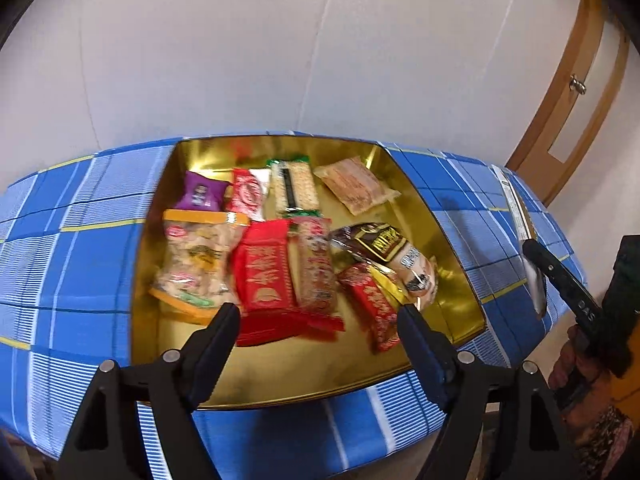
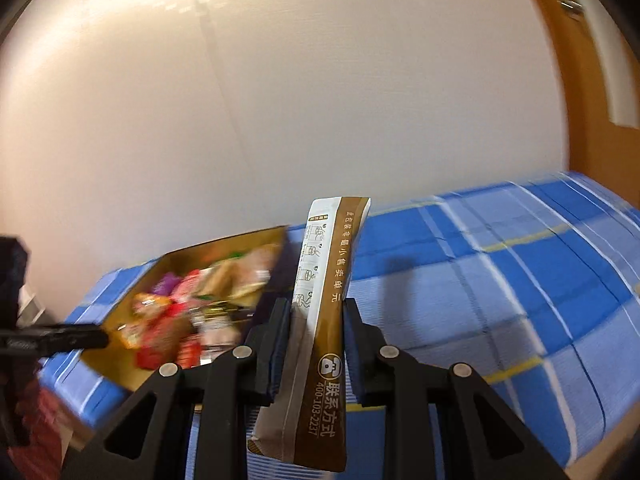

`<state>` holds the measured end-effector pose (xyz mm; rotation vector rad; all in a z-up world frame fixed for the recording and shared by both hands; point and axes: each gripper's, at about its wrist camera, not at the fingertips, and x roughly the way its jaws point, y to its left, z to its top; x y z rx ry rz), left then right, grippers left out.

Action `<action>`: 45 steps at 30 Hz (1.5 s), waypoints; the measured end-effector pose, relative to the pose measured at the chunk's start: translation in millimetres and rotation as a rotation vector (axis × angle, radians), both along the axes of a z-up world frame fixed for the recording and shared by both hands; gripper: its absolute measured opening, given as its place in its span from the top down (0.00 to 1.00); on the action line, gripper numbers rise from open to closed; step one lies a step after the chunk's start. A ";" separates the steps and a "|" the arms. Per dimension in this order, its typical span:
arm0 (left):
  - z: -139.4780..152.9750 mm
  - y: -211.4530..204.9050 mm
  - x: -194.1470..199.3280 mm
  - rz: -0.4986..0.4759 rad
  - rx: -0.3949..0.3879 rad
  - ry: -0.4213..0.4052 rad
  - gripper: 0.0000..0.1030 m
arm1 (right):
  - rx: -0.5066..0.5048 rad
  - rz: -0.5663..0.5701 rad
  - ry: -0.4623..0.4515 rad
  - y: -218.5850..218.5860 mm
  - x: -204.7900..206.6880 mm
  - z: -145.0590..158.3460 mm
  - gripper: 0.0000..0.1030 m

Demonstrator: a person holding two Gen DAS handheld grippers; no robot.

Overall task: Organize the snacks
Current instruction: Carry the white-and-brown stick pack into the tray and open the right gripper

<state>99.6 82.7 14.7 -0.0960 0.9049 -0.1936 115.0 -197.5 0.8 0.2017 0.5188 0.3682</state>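
The right hand-held gripper [image 2: 314,312] is clamped on a long brown-and-white stick sachet [image 2: 326,300], gripped about midway along its length, both pads pressed to its sides. In the right wrist view the sachet's long axis runs nearly upright, leaning slightly, with its top end toward 12 o'clock and its lower end toward 6 o'clock below the fingers; the printed brown stripe faces the camera. It is held in the air above the surface [image 2: 500,280], which is covered in a blue checked cloth. At 9 o'clock from the sachet sits the gold tin [image 2: 224,246], its near right edge just beside the sachet in this view; whether they touch I cannot tell because of blur. To 3 o'clock the cloth lies bare as far as the surface's far edge by the wooden door frame [image 2: 580,140]. The left hand-held gripper [image 1: 318,320] stands wide, nothing between its fingers, poised over the near part of the tin [image 1: 420,196]. Inside lie snack packets: a purple one [image 1: 200,196] at 11 o'clock, a cracker pack [image 1: 294,188] at 12 o'clock, a pale wrapper [image 1: 356,186] at 1 o'clock, a red pack [image 1: 266,276] at centre, a clear bag with orange trim [image 1: 196,264] at 9 o'clock, and a dark-labelled packet [image 1: 388,254] at 3 o'clock. Bare gold floor shows along the tin's near edge and right side.
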 end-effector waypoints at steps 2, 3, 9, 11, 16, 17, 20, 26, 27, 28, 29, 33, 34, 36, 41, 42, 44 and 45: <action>4.6 10.2 -1.2 0.016 0.008 -0.002 0.21 | -0.030 0.087 -0.003 21.4 4.0 9.8 0.75; 6.3 14.4 -1.4 0.020 0.011 -0.002 0.21 | -0.058 0.123 -0.007 32.3 6.3 14.2 0.75; 25.5 48.3 -5.6 0.078 0.028 -0.032 0.21 | -0.260 0.451 0.043 117.4 31.6 22.8 0.75; 33.0 59.8 -8.0 0.100 0.037 -0.056 0.21 | -0.322 0.573 0.073 145.5 37.9 20.4 0.75; 42.1 89.5 -11.9 0.154 0.034 -0.082 0.18 | -0.484 0.826 0.127 200.7 37.5 3.5 0.75; 42.5 92.9 -12.2 0.163 0.028 -0.082 0.18 | -0.505 0.873 0.142 208.7 36.3 -0.2 0.75; 42.0 103.7 -15.0 0.187 0.011 -0.077 0.17 | -0.584 0.990 0.179 232.9 33.4 -12.2 0.74; 31.1 112.9 -14.1 0.208 -0.013 -0.045 0.17 | -0.547 0.981 0.224 241.1 53.0 -19.2 0.69; 29.6 113.0 -13.7 0.208 -0.013 -0.041 0.17 | -0.514 0.969 0.234 236.3 53.8 -17.0 0.69; 28.3 112.6 -13.0 0.206 -0.014 -0.038 0.17 | -0.476 0.956 0.248 229.9 56.2 -15.1 0.68; 26.6 111.5 -11.8 0.204 -0.014 -0.036 0.17 | -0.444 0.938 0.262 223.2 58.9 -14.8 0.68; 22.7 103.9 -9.9 0.190 -0.021 -0.024 0.17 | -0.452 0.837 0.289 212.0 64.9 -21.6 0.69; 22.1 101.3 -10.2 0.184 -0.023 -0.021 0.17 | -0.443 0.809 0.306 207.0 66.0 -23.5 0.69; 21.4 94.2 -11.0 0.171 -0.012 -0.018 0.17 | -0.395 0.762 0.327 200.1 66.5 -25.4 0.69; 20.0 76.5 -15.0 0.138 0.025 -0.024 0.17 | -0.307 0.547 0.327 184.4 59.3 -20.5 0.69; 19.8 73.3 -16.2 0.133 0.030 -0.026 0.17 | -0.287 0.495 0.321 178.2 56.9 -17.9 0.69; 19.7 66.7 -18.9 0.120 0.040 -0.031 0.16 | -0.220 0.409 0.320 165.5 52.4 -11.8 0.68; 19.9 62.8 -21.0 0.110 0.044 -0.036 0.15 | -0.194 0.382 0.317 160.1 49.4 -8.6 0.67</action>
